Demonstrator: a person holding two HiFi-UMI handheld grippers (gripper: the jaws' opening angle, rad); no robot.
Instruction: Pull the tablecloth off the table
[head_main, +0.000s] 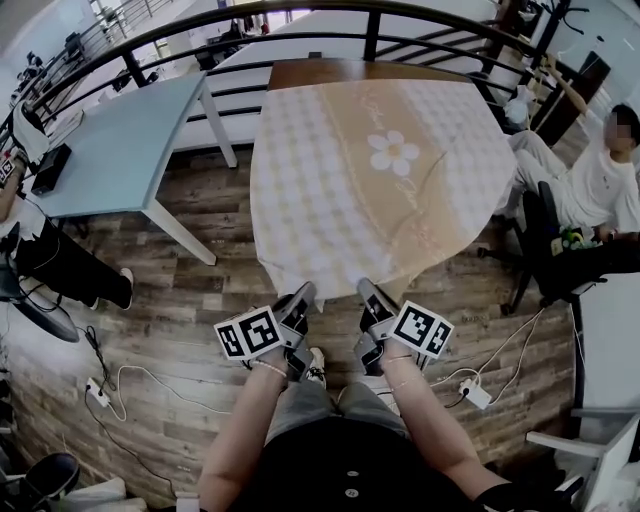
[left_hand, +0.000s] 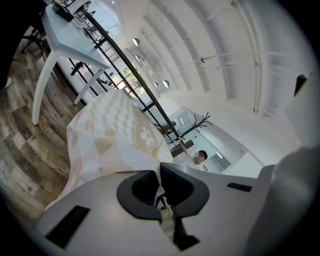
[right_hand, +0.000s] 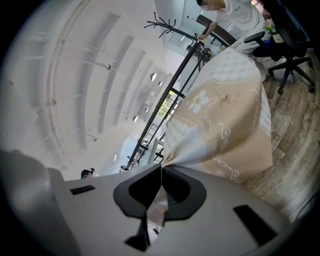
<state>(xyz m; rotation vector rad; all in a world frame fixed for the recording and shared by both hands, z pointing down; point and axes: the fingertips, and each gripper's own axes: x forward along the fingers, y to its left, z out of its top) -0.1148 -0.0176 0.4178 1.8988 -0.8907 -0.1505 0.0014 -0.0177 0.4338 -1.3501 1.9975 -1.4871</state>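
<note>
Beige-and-white fabric is pinched in both tongs, just in front of the person's knees. The left tongs (head_main: 303, 293) are clamped shut on the near hem of the tablecloth (head_main: 380, 170). The left gripper view shows a fold of the checked fabric squeezed between the dark pads (left_hand: 141, 189). The right tongs (head_main: 368, 288) sit just beside them, closed on the same hem — in the right gripper view the cloth gathers to a point where the jaws meet.

From these two grips the tablecloth runs away over the bench (head_main: 340, 72), with its sides hanging toward the wood-plank floor (head_main: 180, 320). A tan band with a white flower (head_main: 394, 152) runs down the middle of the cloth. At the far end a strip of bare brown bench top shows beyond the cloth's edge.

White cables and a power strip (head_main: 475, 393) lie on the floor to the right. Further off on the left stands a pale blue bench (head_main: 120, 150), and on the right a person in white (head_main: 590, 180) sits on a chair. A dark railing (head_main: 300, 12) curves behind everything.
</note>
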